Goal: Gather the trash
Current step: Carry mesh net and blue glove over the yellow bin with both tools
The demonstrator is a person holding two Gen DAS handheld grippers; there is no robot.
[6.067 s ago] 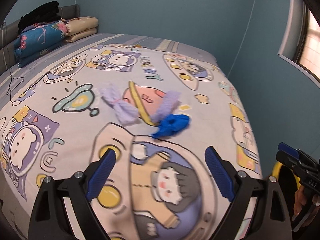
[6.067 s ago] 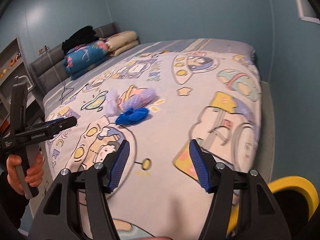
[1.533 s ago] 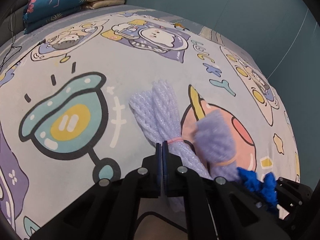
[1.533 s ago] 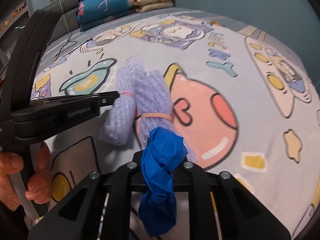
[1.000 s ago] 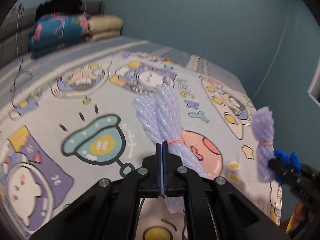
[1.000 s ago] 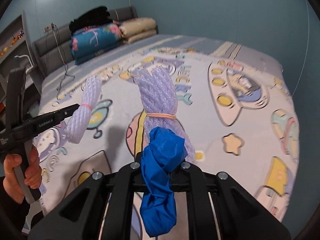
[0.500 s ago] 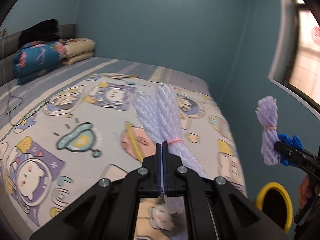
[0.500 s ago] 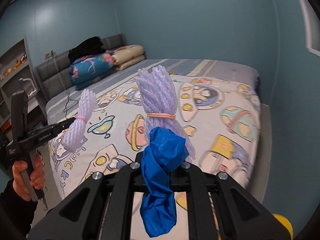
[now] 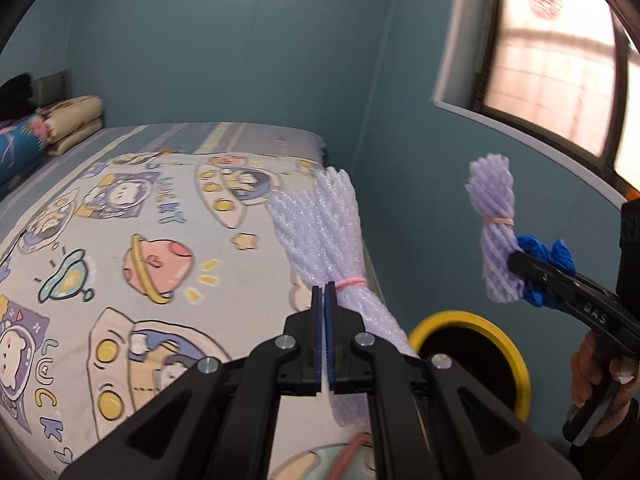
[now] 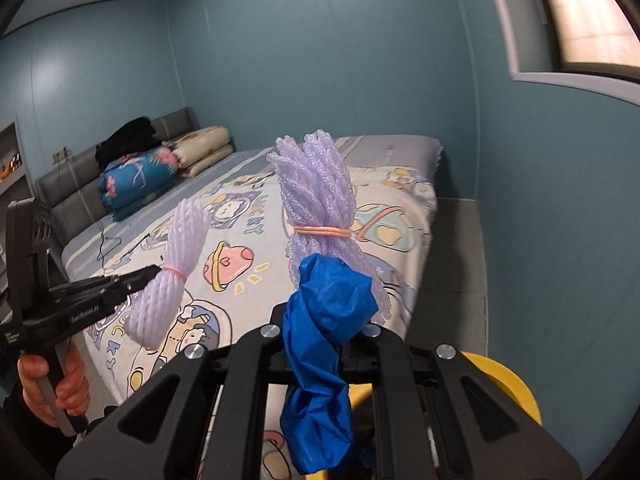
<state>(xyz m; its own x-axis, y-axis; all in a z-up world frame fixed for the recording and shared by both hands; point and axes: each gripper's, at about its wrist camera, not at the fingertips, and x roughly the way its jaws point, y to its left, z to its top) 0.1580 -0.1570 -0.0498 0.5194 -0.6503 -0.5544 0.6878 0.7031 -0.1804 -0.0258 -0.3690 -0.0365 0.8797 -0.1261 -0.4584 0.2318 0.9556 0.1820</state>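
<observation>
Left claw [image 9: 323, 300]: jaws closed on a pale foam net bundle [image 9: 320, 232] banded in pink. Right claw [image 10: 326, 320]: jaws clamped on a blue plastic bag [image 10: 328, 320] together with a purple foam net bundle [image 10: 316, 188]. Yellow-rimmed bin [image 9: 508, 344] sits below both claws, beside the bed [image 9: 120, 240].

Wrist views—bedward; shared bed [image 9: 120, 240]

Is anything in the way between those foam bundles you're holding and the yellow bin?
Nothing visible. Both foam net bundles and the blue bag hang in open air, and the yellow-rimmed bin beside the bed has its mouth uncovered.
</observation>
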